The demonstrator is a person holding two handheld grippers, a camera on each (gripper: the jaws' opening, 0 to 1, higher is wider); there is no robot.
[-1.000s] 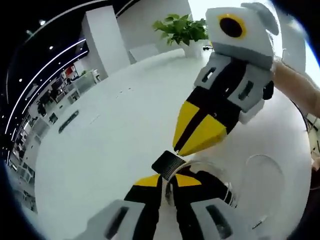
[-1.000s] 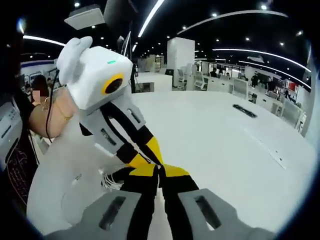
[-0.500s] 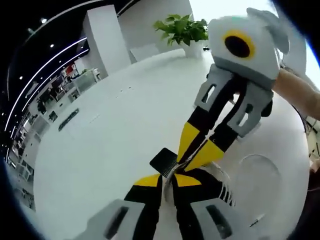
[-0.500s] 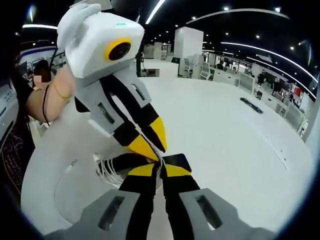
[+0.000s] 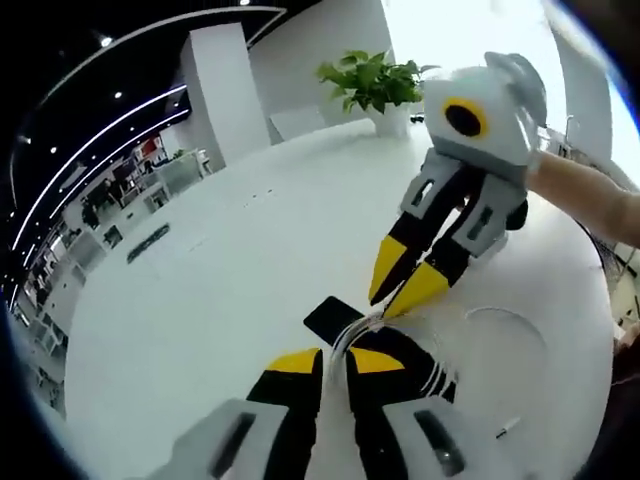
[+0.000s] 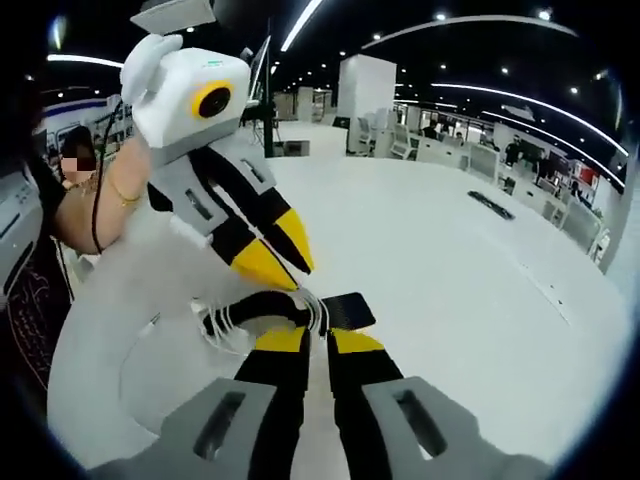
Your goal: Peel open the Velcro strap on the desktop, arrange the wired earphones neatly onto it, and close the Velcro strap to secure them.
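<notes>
The black Velcro strap [image 5: 328, 318] lies flat on the white table, just past my left gripper [image 5: 335, 358]. That gripper's jaws are closed, with white earphone cable [image 5: 352, 335] running in between them. Coiled earphone strands [image 5: 440, 375] with a dark band sit to the right of its right jaw. My right gripper [image 5: 385, 302] comes in from above right, its tips together at the cable's far end. In the right gripper view, my right gripper [image 6: 318, 338] is closed at the cable beside the strap [image 6: 345, 308]. The coiled earphones [image 6: 225, 328] lie to its left. The left gripper [image 6: 305, 278] points down at them.
A loose loop of white cable [image 5: 510, 320] lies on the table [image 5: 220, 260] to the right. A potted plant [image 5: 375, 80] stands at the far edge and a flat black object [image 5: 140, 243] at the left. A person's forearm [image 6: 100, 215] holds the left gripper.
The two grippers' tips met at the strap before. They have since drawn apart, with a short arc of white cable between them. The strap stays flat on the table.
</notes>
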